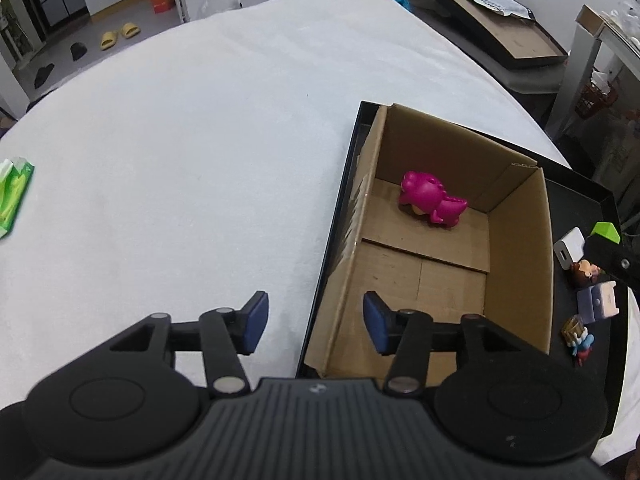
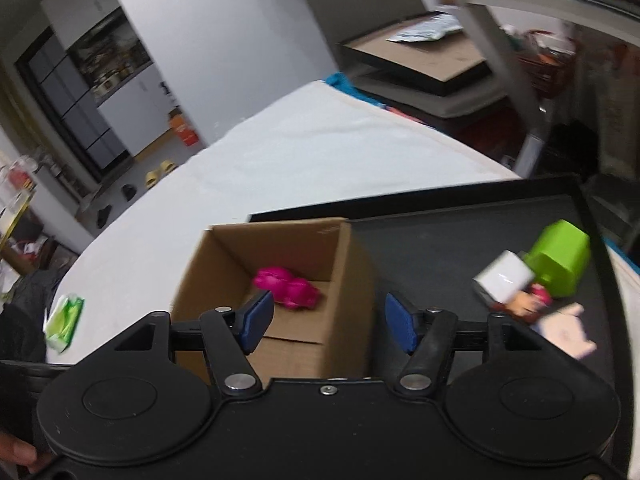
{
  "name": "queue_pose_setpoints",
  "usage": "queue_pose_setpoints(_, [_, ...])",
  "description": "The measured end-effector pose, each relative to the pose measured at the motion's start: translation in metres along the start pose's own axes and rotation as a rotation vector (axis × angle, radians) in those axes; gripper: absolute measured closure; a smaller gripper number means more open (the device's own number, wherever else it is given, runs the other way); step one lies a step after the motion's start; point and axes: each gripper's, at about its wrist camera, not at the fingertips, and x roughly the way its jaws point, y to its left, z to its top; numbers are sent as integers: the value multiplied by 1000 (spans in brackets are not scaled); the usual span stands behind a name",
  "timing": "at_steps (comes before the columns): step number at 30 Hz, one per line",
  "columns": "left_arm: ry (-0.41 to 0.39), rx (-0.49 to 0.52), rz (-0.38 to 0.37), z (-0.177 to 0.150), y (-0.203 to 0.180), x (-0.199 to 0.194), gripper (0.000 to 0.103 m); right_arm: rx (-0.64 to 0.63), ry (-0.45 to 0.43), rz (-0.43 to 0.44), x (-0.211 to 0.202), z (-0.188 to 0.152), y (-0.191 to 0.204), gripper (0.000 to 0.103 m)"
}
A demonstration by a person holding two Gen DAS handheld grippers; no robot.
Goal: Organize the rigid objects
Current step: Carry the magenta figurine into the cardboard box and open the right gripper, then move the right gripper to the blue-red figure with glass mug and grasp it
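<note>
With both the left gripper (image 1: 314, 322) and right gripper (image 2: 328, 322) released and empty, you should pinch the white charger block (image 2: 503, 280) across its flat sides; it looks light, stiff, smooth

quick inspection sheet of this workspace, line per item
surface: white cloth-covered table with a black tray on it
job's things: pink toy in the cardboard box; white charger, green block and small figurines on the tray
clutter: green packet on the cloth
grippers: left tool open, empty; right tool open, empty
cables: nothing seen
surroundings: yellow slippers on the floor, flat boxes behind
</note>
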Motion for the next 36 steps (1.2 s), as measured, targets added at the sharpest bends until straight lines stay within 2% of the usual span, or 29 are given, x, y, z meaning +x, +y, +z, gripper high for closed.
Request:
queue_pose_setpoints(3, [-9, 5, 23, -3, -4, -4, 45, 21, -7, -10, -8, -2, -13, 41])
queue_pose_setpoints(8, [-8, 23, 23, -5, -16, -7, 38, 41, -24, -63, -17, -5, -31, 32])
queue_pose_setpoints(10, [-16, 29, 28, -6, -20, -10, 35, 58, -24, -114, -22, -8, -39, 20])
queue_pose_setpoints(16, [-40, 85, 34, -10, -32, -22, 27, 127, -43, -280, -33, -15, -56, 15])
queue_pose_setpoints(19, [-51, 113, 41, -11, -38, -25, 25, 157, -10, -331, -31, -23, -63, 14])
queue_pose_setpoints(26, [-45, 113, 68, -5, -39, -21, 25, 179, 74, -373, -13, -31, -71, 14])
queue_pose_setpoints(36, [-15, 90, 90, -1, -42, -2, 25, 210, 232, -378, 29, -36, -86, 14])
